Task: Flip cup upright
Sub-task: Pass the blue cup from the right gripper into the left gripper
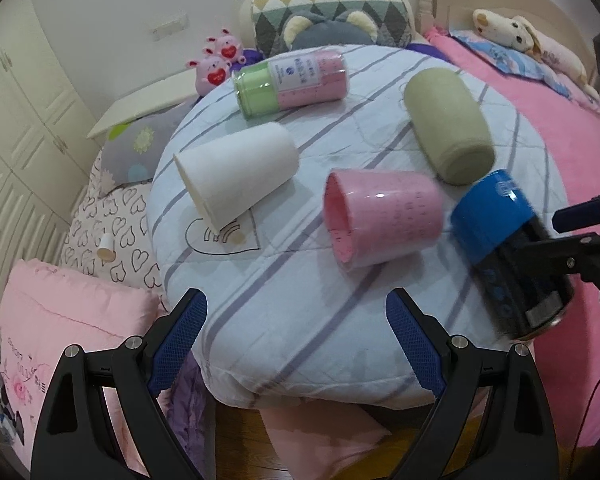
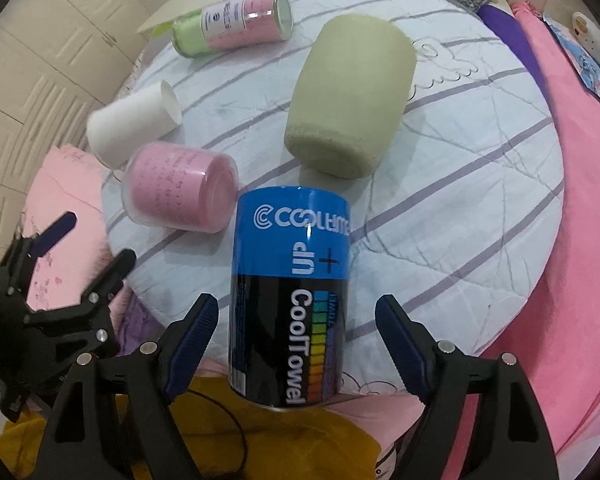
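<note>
Several cups lie on their sides on a round cushion with a striped white cover [image 1: 284, 280]. A blue and black "CoolTowel" can [image 2: 290, 296] lies between the fingers of my right gripper [image 2: 296, 344], which is open around it without touching. The can also shows in the left wrist view [image 1: 504, 248]. A pink cup [image 1: 380, 218], a white cup [image 1: 236, 172], an olive-green cup [image 1: 448, 124] and a pink and green canister [image 1: 292, 80] lie farther in. My left gripper [image 1: 296, 344] is open and empty at the cushion's near edge.
Pink bedding [image 1: 556, 120] lies to the right, with plush toys [image 1: 218, 60] and pillows [image 1: 328, 16] behind. A pink pillow [image 1: 60, 312] and a heart-print pillow [image 1: 116, 216] lie to the left. White cupboards [image 1: 16, 120] stand at far left.
</note>
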